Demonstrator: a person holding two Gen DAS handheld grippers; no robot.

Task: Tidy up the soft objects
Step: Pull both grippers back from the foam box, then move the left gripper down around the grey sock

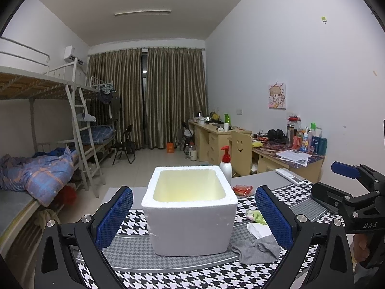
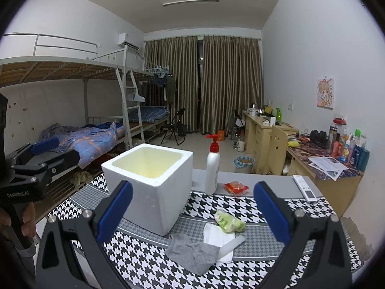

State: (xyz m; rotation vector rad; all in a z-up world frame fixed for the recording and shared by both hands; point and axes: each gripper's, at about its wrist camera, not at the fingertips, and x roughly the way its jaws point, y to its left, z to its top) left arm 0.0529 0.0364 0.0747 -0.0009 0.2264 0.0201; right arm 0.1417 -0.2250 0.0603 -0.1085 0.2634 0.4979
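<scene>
A white foam box (image 1: 190,212) stands open and empty on the houndstooth table cloth (image 1: 134,274); it also shows in the right wrist view (image 2: 151,183). A grey sock (image 2: 192,252), a white tissue (image 2: 217,237) and a green soft packet (image 2: 229,221) lie to its right. The sock (image 1: 255,249) and packet (image 1: 256,216) show in the left wrist view too. My left gripper (image 1: 193,219) is open, with the box between its fingers in view. My right gripper (image 2: 192,214) is open and empty above the soft items.
A white pump bottle (image 2: 213,166), a red snack packet (image 2: 237,187) and a white remote (image 2: 304,187) sit at the table's far side. Bunk beds stand at left, desks with clutter at right.
</scene>
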